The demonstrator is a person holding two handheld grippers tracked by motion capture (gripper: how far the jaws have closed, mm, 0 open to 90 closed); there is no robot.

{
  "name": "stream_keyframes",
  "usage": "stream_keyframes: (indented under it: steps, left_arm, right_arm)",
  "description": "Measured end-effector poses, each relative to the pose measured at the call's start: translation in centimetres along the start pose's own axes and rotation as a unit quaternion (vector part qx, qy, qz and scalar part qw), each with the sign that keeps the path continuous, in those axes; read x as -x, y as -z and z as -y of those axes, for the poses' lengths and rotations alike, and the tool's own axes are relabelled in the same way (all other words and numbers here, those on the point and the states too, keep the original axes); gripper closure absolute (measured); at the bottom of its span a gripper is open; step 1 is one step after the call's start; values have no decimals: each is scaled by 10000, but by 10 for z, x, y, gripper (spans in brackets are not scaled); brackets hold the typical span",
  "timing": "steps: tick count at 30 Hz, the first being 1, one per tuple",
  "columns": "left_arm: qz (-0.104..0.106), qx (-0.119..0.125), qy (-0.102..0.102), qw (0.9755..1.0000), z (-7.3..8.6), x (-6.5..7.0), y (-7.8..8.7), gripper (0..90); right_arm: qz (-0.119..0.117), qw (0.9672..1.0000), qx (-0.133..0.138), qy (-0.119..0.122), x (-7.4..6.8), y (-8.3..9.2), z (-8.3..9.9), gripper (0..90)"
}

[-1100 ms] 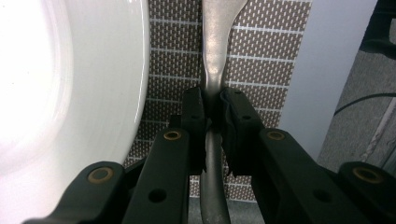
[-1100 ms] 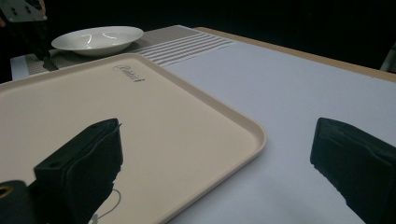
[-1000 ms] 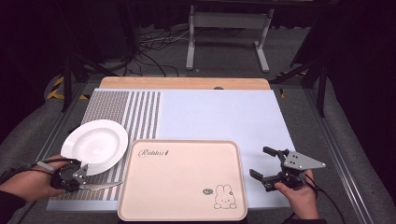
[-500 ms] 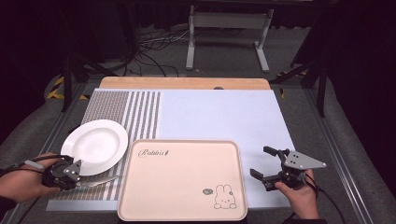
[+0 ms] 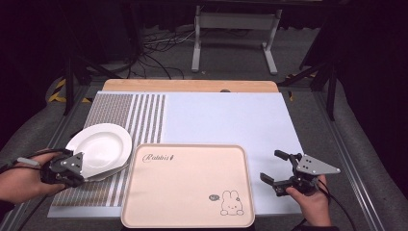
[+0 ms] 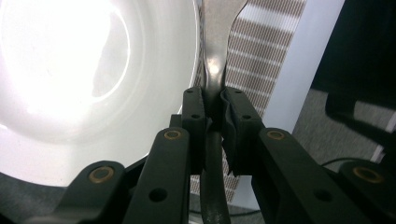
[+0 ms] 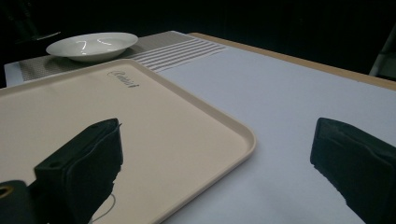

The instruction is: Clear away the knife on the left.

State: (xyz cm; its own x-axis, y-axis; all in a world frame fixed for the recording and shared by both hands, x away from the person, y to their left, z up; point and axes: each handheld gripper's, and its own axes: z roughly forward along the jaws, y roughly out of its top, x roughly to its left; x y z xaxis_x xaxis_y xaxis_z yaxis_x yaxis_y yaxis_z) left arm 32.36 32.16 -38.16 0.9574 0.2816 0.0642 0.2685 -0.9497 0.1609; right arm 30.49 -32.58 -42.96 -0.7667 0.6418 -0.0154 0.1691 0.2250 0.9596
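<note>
My left gripper (image 5: 79, 168) is at the table's front left, shut on the handle of a metal utensil (image 6: 215, 51). The utensil's far end (image 5: 107, 173) reaches out under the near rim of a white plate (image 5: 99, 144). In the left gripper view the jaws (image 6: 215, 100) pinch the handle, with the plate (image 6: 70, 70) bright to its left. My right gripper (image 5: 271, 165) rests at the front right beside a beige rabbit tray (image 5: 187, 192), its jaws open and empty. In the right gripper view the gripper (image 7: 217, 135) faces the tray's corner (image 7: 140, 116), with the plate (image 7: 88, 45) far off.
A striped placemat (image 5: 139, 115) lies under the plate on the left. A pale blue mat (image 5: 226, 120) covers the middle and right of the table. A wooden edge (image 5: 192, 85) runs along the far side.
The left gripper has lifted with the utensil off the placemat and drifted slightly left. The right gripper has stayed in place.
</note>
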Motion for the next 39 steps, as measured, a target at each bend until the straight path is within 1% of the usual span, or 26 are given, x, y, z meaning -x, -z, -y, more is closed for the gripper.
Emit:
stream_keyframes:
  steps: [1,2,4,6,8,9,10,13,14,15,16,17,18,19,20,21,22,23,24,27,28,30,32,33,35,39]
  left_arm:
    - [74,86,44,9999,-3,-1,2,801]
    - [63,106,50,9999,-5,-1,3,800]
    - [52,152,146,9998,-7,-2,4,801]
    - [92,252,275,9993,-10,-3,6,801]
    - [88,414,383,9984,-13,-3,8,801]
    - [88,414,383,9984,-13,-3,8,801]
    - [165,486,469,9976,-15,-3,10,801]
    - [230,645,718,9951,-22,-3,13,800]
    - [230,645,718,9951,-22,-3,13,801]
    - [326,787,916,9921,-26,-2,14,801]
    - [375,847,985,9908,-27,-2,14,801]
    - [375,847,985,9908,-27,-2,14,801]
    - [406,937,1095,9887,-29,-1,14,801]
    - [447,967,1167,9874,-31,-1,15,800]
    - [471,1056,1216,9858,-35,1,16,801]
    - [471,1056,1216,9858,-35,1,16,800]
    - [508,1130,1263,9842,-37,1,16,800]
    - [534,1132,1293,9837,-39,1,17,801]
    - [550,1213,1363,9817,-41,1,16,801]
    - [552,1216,1485,9799,-46,2,17,801]
    - [599,1188,1508,9796,-49,3,17,801]
    - [579,1128,1504,9805,-52,4,17,801]
    - [589,1154,1535,9796,-57,5,17,801]
    - [589,1154,1535,9796,-57,5,17,800]
    - [620,1166,1592,9784,-61,6,16,801]
    - [584,1192,1638,9775,-70,9,15,800]
  right_arm:
    - [6,10000,1,-3,0,0,0,30]
    - [15,10000,9,6,1,1,0,30]
    - [28,10000,6,-4,1,1,0,30]
    - [25,10000,11,-9,2,2,1,30]
    - [38,10000,-8,-24,2,2,1,29]
    - [38,10000,-8,-24,2,2,1,29]
    - [44,10000,-12,-32,2,2,1,30]
    - [49,10000,-21,-49,4,1,2,29]
    - [49,10000,-21,-49,4,1,2,29]
    - [55,10000,-32,-51,3,1,2,30]
    - [44,10000,-30,-48,3,1,2,30]
    - [36,10000,-41,-41,3,1,2,30]
    - [36,10000,-41,-41,3,1,2,30]
    - [37,10000,-40,-42,3,1,2,29]
    - [48,10000,-45,-46,4,1,2,30]
    - [48,10000,-45,-46,4,1,2,30]
    - [48,10000,-39,-49,4,0,2,30]
    - [49,10000,-40,-49,4,0,2,29]
    - [47,10000,-41,-49,4,0,2,29]
    - [49,10000,-39,-61,4,0,3,30]
    - [46,10000,-37,-63,4,0,3,30]
    - [59,9999,-56,-68,5,0,3,29]
    - [89,9999,-86,-74,5,-1,4,29]
    - [89,9999,-86,-74,5,-1,4,29]
    - [116,9998,-117,-96,5,-2,5,30]
    - [143,9998,-130,-109,6,-2,5,30]
